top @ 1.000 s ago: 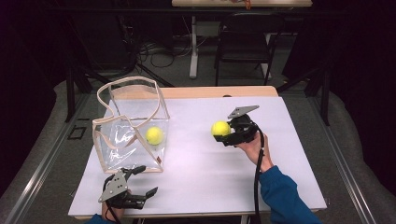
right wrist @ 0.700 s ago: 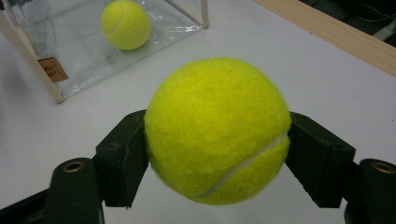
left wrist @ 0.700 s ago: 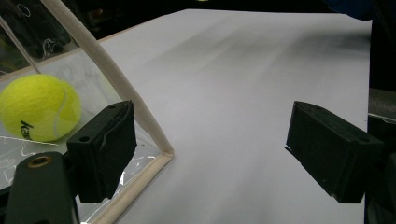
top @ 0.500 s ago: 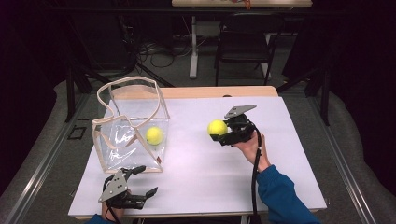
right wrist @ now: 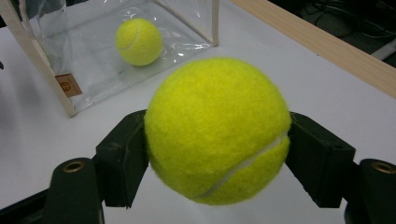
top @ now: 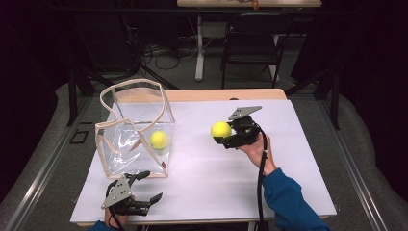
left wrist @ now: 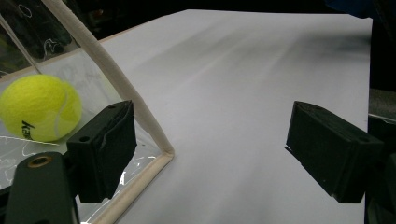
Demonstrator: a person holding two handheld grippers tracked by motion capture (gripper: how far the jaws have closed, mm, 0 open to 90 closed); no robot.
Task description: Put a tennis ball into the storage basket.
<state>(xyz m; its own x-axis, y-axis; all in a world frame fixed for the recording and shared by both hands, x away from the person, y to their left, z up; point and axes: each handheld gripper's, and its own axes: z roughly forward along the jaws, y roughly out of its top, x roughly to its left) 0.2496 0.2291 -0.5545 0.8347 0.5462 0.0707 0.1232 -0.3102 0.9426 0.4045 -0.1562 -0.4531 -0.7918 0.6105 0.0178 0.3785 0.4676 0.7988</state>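
From my seat, the clear bag stands on the table at ten o'clock with one tennis ball inside. My right gripper carries a second tennis ball at one o'clock; my left gripper sits at seven, just before the bag.

The left claw gapes beside the clear bag holding a ball.

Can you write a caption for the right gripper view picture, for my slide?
The right gripper holds a tennis ball above the white table, with a second ball in the clear bag.
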